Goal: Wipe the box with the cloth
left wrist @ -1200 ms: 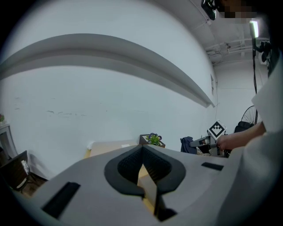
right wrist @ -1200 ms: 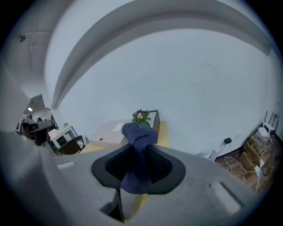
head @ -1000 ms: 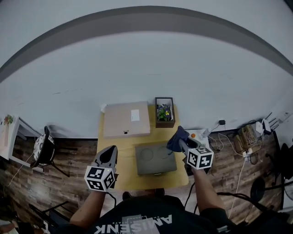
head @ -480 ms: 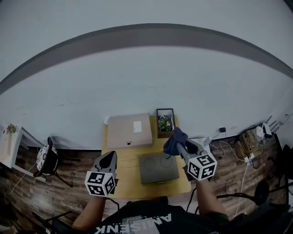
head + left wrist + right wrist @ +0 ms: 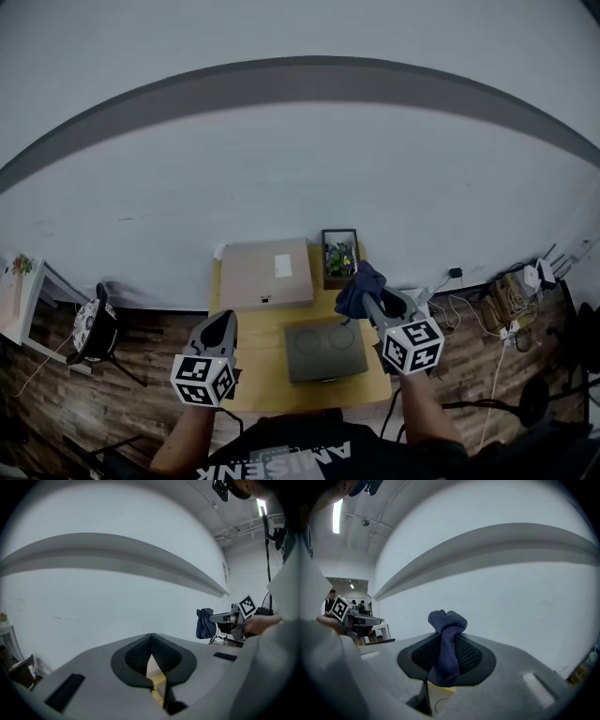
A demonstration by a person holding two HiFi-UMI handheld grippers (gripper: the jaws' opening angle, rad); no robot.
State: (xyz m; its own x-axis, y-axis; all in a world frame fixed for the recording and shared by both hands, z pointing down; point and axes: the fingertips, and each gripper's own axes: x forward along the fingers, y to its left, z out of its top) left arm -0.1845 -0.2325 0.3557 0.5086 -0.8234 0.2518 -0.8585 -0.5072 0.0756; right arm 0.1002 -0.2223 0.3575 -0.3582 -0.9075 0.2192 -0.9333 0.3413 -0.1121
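A flat tan cardboard box [image 5: 265,273] lies at the table's far left. A low grey box [image 5: 323,349] with two round marks on its lid sits nearer, at the middle. My right gripper [image 5: 367,298] hovers over the grey box's far right corner, shut on a bunched dark blue cloth [image 5: 357,289]. In the right gripper view the cloth [image 5: 447,644] stands up between the jaws of that gripper [image 5: 446,660]. My left gripper [image 5: 222,322] hangs over the table's near left edge, shut and empty. Its pads meet in the left gripper view [image 5: 151,656].
A small dark planter [image 5: 339,256] with green plants stands right of the cardboard box at the back. The yellow table [image 5: 251,375] stands against a white wall. Cables and plugs [image 5: 506,291] lie on the wooden floor at the right, and a dark stool [image 5: 94,323] stands at the left.
My right gripper has carried the cloth slightly up and toward the wall. The head view has tilted, so the table sits lower in the picture. The left gripper has hardly moved.
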